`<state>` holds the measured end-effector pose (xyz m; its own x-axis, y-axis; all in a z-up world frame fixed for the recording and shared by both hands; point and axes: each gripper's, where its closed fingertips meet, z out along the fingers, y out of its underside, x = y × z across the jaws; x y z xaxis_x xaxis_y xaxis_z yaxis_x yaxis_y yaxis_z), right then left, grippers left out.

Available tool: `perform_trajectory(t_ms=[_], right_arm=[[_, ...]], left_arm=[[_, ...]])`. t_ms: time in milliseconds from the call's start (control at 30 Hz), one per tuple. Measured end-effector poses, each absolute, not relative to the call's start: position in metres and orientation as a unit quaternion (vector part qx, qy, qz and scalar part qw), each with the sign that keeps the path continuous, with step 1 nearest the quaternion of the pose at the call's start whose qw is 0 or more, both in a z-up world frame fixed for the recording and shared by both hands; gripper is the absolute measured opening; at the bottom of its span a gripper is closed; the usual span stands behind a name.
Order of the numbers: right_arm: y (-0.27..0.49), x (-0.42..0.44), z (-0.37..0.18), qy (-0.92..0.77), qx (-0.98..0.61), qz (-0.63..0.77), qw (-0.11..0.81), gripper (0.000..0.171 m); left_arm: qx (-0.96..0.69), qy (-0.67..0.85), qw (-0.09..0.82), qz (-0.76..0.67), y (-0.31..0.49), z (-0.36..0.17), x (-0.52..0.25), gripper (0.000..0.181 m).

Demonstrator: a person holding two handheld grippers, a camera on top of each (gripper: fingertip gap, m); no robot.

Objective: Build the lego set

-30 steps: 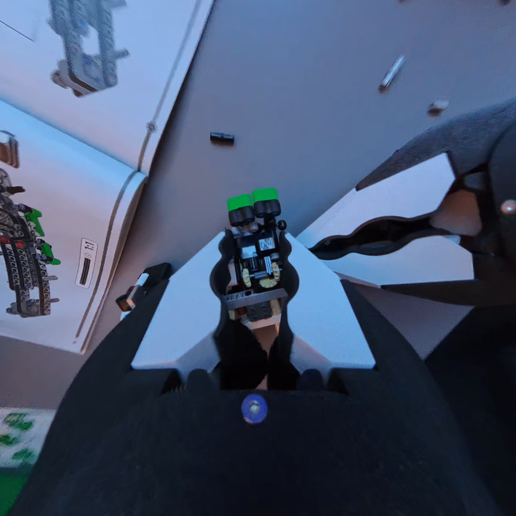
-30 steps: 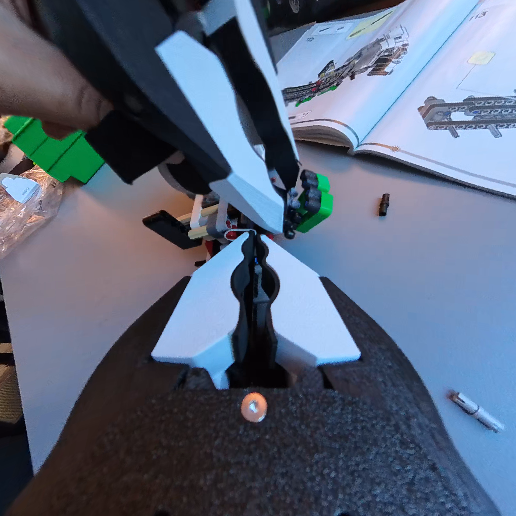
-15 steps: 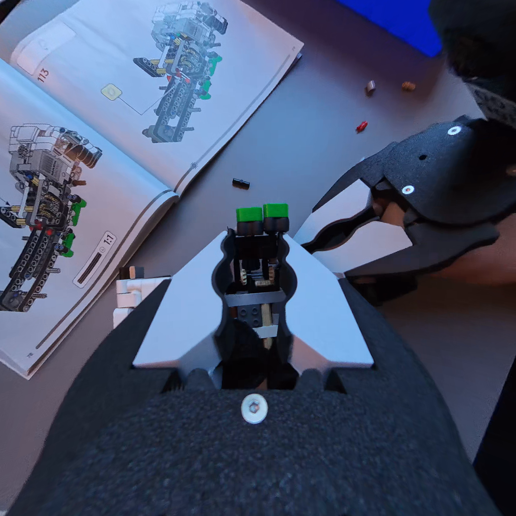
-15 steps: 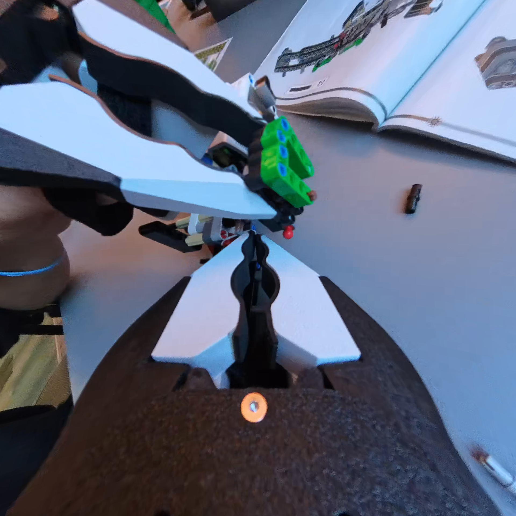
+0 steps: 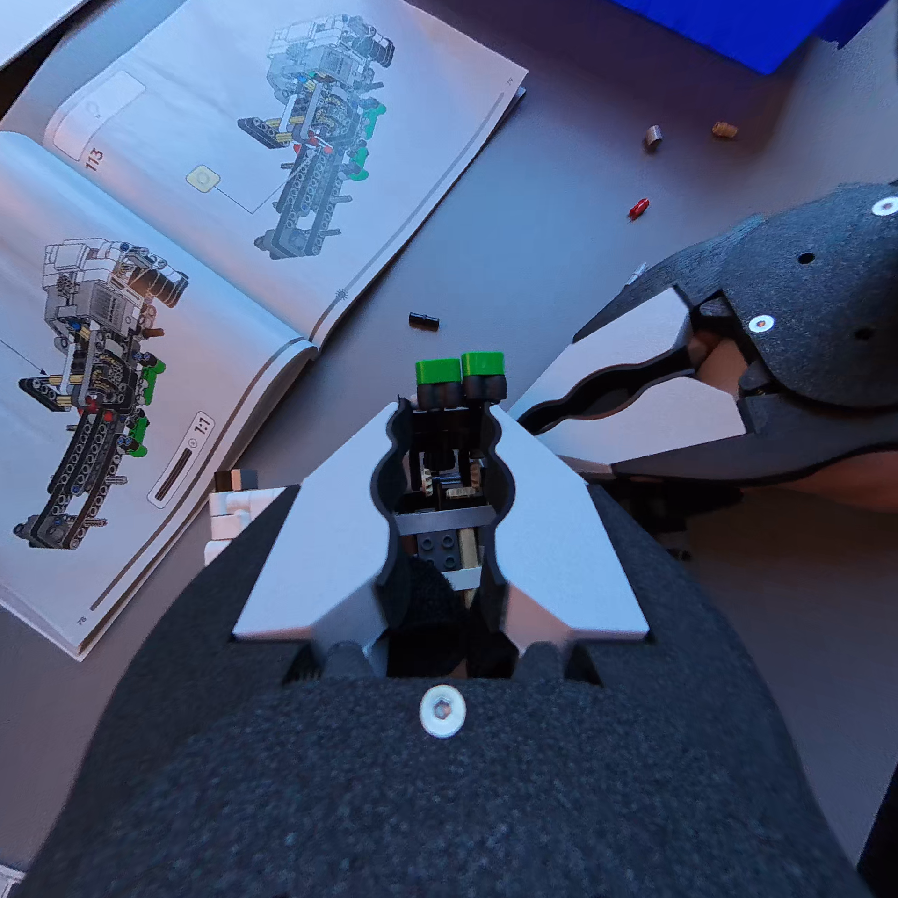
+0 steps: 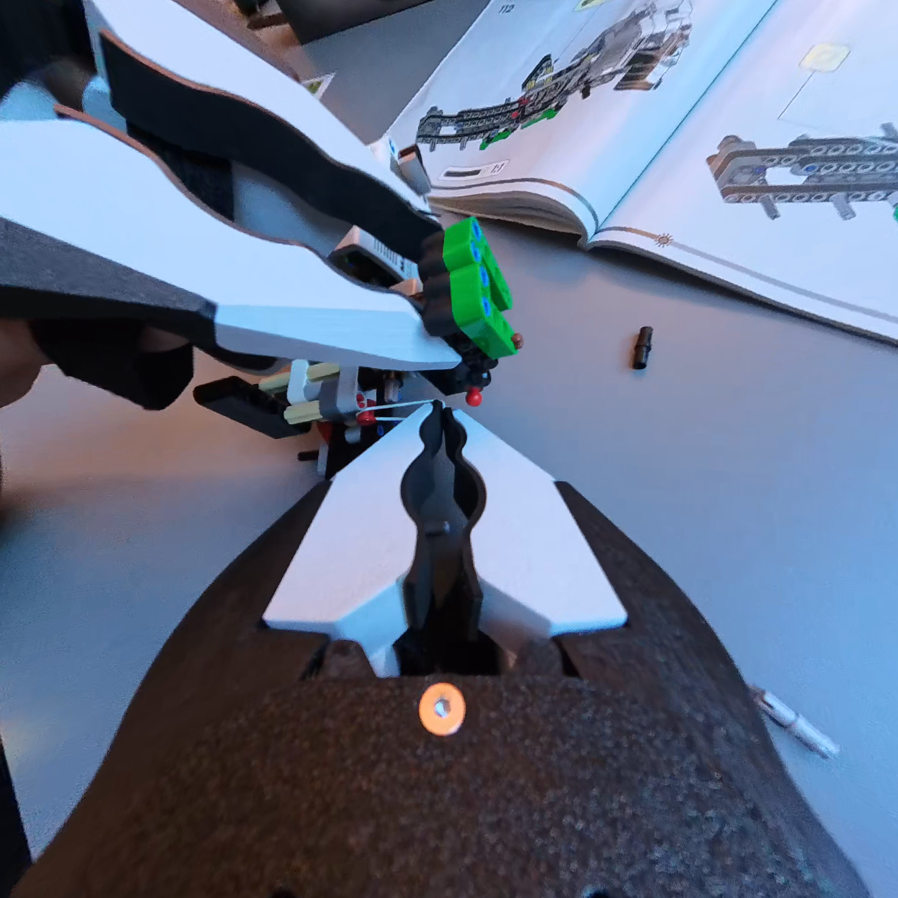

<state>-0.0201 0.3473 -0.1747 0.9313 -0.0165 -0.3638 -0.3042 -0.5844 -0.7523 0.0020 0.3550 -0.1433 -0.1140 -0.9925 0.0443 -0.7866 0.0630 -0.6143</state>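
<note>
An open instruction booklet (image 5: pixel 204 272) and black pin (image 5: pixel 423 320) lie ahead. My left gripper (image 5: pixel 444 413) clamps the green-tipped lego assembly (image 5: pixel 459 384); my right gripper (image 6: pixel 440 413) fingers sit together on a thin white band (image 6: pixel 403 404).

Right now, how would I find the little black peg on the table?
Start at the open booklet on the grey table. Just off its bottom corner lies the black peg, alone on the bare tabletop. It is the only black loose piece; the others are red, tan and brown.
</note>
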Motion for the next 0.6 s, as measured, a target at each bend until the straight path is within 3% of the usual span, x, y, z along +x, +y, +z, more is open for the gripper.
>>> perform_trajectory(t_ms=[600], right_arm=[[0.337,0.000,-0.163,0.111,-0.857,0.137,0.485,0.000]], left_arm=[[-0.633,0.699,0.210,-0.259,0.354,-0.143,0.005,0.025]])
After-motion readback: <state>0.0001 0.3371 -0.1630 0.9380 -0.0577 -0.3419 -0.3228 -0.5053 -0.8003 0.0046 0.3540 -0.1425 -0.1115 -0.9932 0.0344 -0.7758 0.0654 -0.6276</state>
